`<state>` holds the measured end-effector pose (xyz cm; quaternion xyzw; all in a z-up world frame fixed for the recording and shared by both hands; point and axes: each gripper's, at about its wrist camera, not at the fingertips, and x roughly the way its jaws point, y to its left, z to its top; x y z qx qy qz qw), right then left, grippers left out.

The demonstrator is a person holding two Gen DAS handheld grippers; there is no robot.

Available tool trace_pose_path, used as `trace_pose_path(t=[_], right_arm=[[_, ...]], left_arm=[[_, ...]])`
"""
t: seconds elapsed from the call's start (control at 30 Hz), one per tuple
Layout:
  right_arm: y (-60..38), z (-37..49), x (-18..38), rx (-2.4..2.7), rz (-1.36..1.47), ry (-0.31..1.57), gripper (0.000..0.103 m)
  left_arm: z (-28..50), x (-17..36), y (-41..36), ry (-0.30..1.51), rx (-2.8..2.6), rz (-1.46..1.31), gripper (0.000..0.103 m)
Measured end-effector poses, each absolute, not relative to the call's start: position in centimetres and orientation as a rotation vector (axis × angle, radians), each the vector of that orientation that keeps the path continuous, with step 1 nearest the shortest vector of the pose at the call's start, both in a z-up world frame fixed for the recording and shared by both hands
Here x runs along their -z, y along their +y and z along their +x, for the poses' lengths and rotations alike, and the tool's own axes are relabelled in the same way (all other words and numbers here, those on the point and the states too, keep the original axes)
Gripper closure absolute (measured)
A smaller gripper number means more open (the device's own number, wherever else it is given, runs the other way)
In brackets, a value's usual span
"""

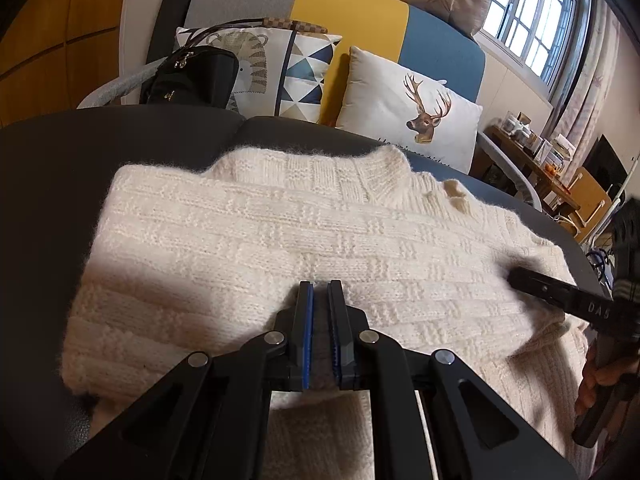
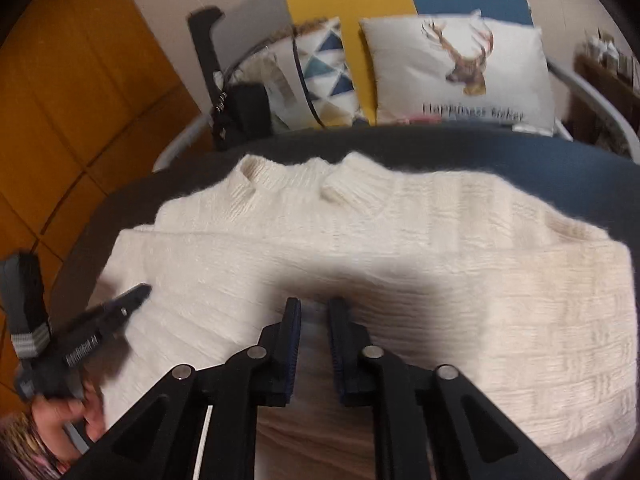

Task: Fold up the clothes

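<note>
Left wrist view: looks down along the left gripper (image 1: 320,286) onto a cream knit sweater (image 1: 280,232) spread flat over the dark counter (image 1: 120,140), collar toward the far edge, near hem under the jaws. Jaws narrow, closed on a shadowed pinch of the knit that fills the slot between the blue pads. At the right edge of the same view, shows the right gripper (image 1: 516,274) coming in low, its tip lying on the sweater's right side where the edge is rumpled, with the right hand (image 1: 600,380) around its handle. Right wrist view, blurred: again narrow jaws at the near hem, grey shadowed knit filling the gap between the pads, so seemingly gripping the fabric too. Places both grippers along the sweater's near edge, well apart, one toward each side. Beyond the counter, leaning on a sofa, a white cushion with a deer print (image 1: 412,120).
</note>
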<state>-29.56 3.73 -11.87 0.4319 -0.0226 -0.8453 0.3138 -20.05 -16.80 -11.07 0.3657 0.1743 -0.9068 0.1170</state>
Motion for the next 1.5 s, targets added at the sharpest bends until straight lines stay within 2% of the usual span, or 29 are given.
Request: trace_pose_path(t=[0.03,0.1,0.2,0.23,0.27,0.37,0.5,0.63,0.77,0.9,0.97,1.03,1.13,1.27,1.3,1.5], right_arm=[[4.7,-29.6,11.9,2.257,1.136,-0.078,0.099],[6.6,-30.0,11.8,2.319,1.165,-0.166,0.099],[7.2,-29.3,10.8,2.349,1.177,-0.231,0.092],[7.1,-28.8,10.3,2.34,1.159,-0.24,0.082],[6.8,-28.3,9.9,2.323,1.131,-0.245,0.081],[5.0,-27.4,9.3,2.252,1.087,-0.189,0.081],[3.7,-27.5,10.9,2.232,1.153,-0.015,0.084],[4.3,-28.1,11.1,2.202,1.166,-0.036,0.084],[4.1,-28.5,9.1,2.224,1.123,0.041,0.083],[4.1,-31.8,7.6,2.254,1.136,-0.027,0.083],[3.1,-33.6,7.7,2.261,1.153,0.01,0.083],[1.9,-35.2,7.8,2.267,1.164,0.061,0.087],[-0.1,-37.1,9.0,2.229,1.187,0.087,0.088],[-2.6,-38.6,11.2,2.235,1.216,0.212,0.089],[-2.9,-38.8,11.4,2.249,1.202,0.236,0.093],[-2.2,-40.1,12.1,2.35,1.154,0.14,0.093]], left_arm=[[-20.0,11.1,-16.8,0.508,2.654,1.071,0.094],[-20.1,11.1,-16.7,0.494,2.651,1.072,0.094],[-20.2,11.0,-16.5,0.465,2.643,1.073,0.094],[-20.2,11.0,-16.4,0.458,2.641,1.073,0.094],[-20.2,11.0,-16.4,0.452,2.64,1.073,0.094],[-20.2,11.0,-16.4,0.452,2.638,1.073,0.094],[-20.1,10.9,-16.3,0.454,2.638,1.072,0.094],[-20.1,10.9,-16.3,0.451,2.637,1.073,0.094],[-20.1,10.9,-16.2,0.447,2.636,1.072,0.094],[-20.1,10.9,-16.3,0.448,2.637,1.072,0.094],[-20.1,10.9,-16.2,0.444,2.636,1.07,0.094],[-20.1,11.0,-16.2,0.442,2.636,1.069,0.094],[-20.1,11.0,-16.2,0.44,2.637,1.066,0.094],[-20.0,11.1,-16.2,0.446,2.639,1.059,0.094],[-20.0,11.1,-16.2,0.446,2.64,1.057,0.094],[-19.9,11.2,-16.1,0.443,2.64,1.051,0.094]])
